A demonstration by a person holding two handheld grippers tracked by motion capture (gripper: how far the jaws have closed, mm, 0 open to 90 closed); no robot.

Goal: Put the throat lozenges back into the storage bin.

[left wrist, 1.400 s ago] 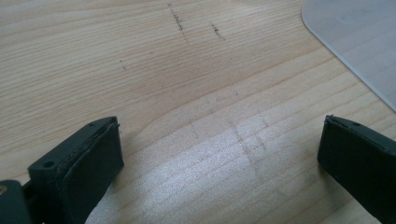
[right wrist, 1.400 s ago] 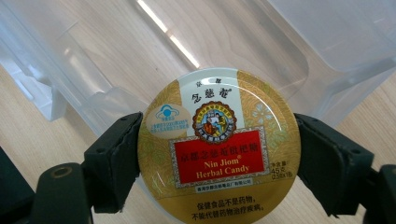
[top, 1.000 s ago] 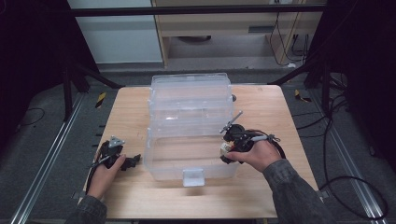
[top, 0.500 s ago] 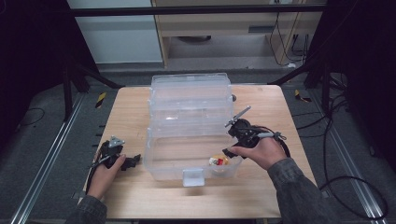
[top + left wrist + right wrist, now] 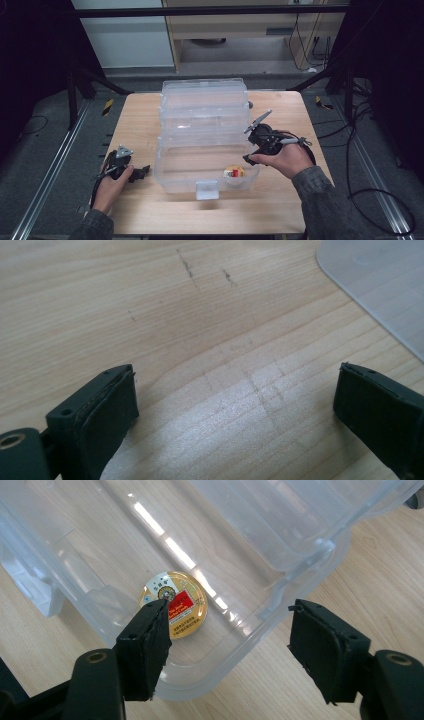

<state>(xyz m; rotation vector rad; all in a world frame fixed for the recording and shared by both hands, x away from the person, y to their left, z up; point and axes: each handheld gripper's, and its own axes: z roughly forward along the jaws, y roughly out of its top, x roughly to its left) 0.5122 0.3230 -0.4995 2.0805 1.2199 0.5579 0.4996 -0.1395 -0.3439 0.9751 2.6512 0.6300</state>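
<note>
One round tin (image 5: pixel 173 604) lies in the clear box's (image 5: pixel 165 172) near corner — right tool (image 5: pixel 248 158), empty, its part-open jaws just narrowing, may clip the wall; left tool (image 5: pixel 235 412) gapes empty.

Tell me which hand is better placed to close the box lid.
Right, probably: its tongs hang open at the clear box's right rim over the tin, beside the lid. The left tongs sit lower left.
</note>
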